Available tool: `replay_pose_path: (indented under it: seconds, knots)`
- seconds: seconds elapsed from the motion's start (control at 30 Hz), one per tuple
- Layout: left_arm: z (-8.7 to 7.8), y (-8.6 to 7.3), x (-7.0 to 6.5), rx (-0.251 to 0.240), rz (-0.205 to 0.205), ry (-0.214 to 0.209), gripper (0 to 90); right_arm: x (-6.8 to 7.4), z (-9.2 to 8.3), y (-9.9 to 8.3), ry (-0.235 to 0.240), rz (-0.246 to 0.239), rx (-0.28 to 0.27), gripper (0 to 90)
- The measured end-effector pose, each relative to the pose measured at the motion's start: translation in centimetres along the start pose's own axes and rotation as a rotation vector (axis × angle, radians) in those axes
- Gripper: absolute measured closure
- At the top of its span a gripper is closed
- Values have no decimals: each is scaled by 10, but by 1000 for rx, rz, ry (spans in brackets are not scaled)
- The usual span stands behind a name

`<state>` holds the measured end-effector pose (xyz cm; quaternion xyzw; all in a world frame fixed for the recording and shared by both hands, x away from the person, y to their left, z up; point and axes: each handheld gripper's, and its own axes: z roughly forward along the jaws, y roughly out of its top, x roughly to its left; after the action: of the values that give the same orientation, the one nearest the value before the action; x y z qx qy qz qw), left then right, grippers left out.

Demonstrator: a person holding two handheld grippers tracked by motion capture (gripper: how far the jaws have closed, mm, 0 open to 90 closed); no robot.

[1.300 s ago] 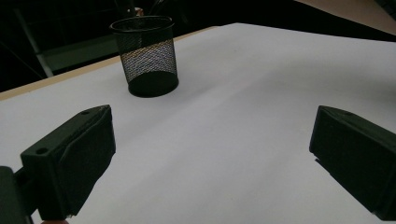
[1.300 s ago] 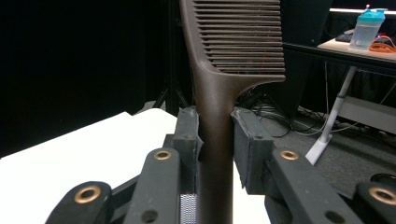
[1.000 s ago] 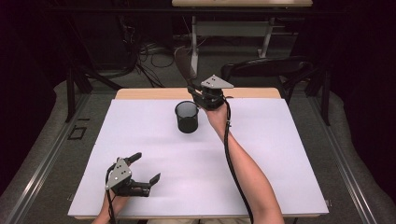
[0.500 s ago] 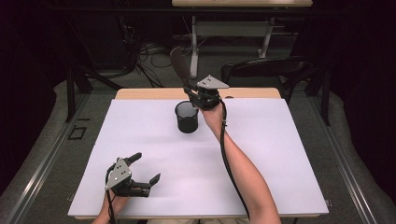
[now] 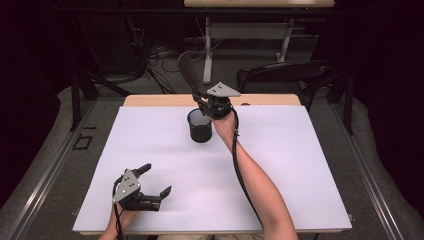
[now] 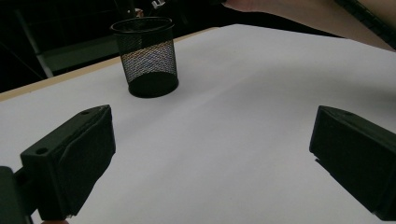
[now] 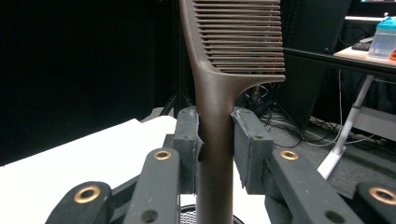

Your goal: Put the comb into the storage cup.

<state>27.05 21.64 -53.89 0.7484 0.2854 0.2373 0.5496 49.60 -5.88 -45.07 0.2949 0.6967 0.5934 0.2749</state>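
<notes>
A black mesh cup [image 5: 200, 126] stands upright near the far middle of the white table top [image 5: 300, 165]; the left gripper view has the cup [image 6: 147, 56] at its upper left. My right gripper [image 5: 206, 103] hovers just above and behind the cup, shut on the handle of a dark brown comb [image 5: 189, 71]. In the right gripper view the comb [image 7: 219, 88] stands upright between the two pads, teeth up, and the cup's rim [image 7: 187, 215] peeks below. My left gripper [image 5: 155, 181] rests open near the front left edge, nothing between its jaws.
A wooden strip [image 5: 150, 100] runs along the table's far edge. Beyond it stand a black chair [image 5: 285, 75], a desk leg [image 5: 207, 50] and floor cables [image 5: 150, 70]. A forearm [image 5: 255, 185] crosses the table's middle from the front.
The right gripper with the comb has shifted slightly left, closer over the mesh cup. The left gripper has stayed in place.
</notes>
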Motion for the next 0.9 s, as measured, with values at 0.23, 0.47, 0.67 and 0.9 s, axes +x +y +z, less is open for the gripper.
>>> replay_pose_path:
  seconds: [0.23, 0.47, 0.67, 0.9]
  knots:
    - [0, 0, 0, -3, -1, 0, 3, 2, 4, -2, 5, -7, 4, 726]
    - [-1, 0, 0, -4, 0, 3, 3, 5, 8, -5, 13, -7, 10, 726]
    - [-1, 0, 0, -5, 0, 2, 3, 7, 11, -8, 18, -5, 14, 726]
    - [-2, 0, 0, -6, 3, 4, 3, 7, 14, -11, 22, -7, 23, 726]
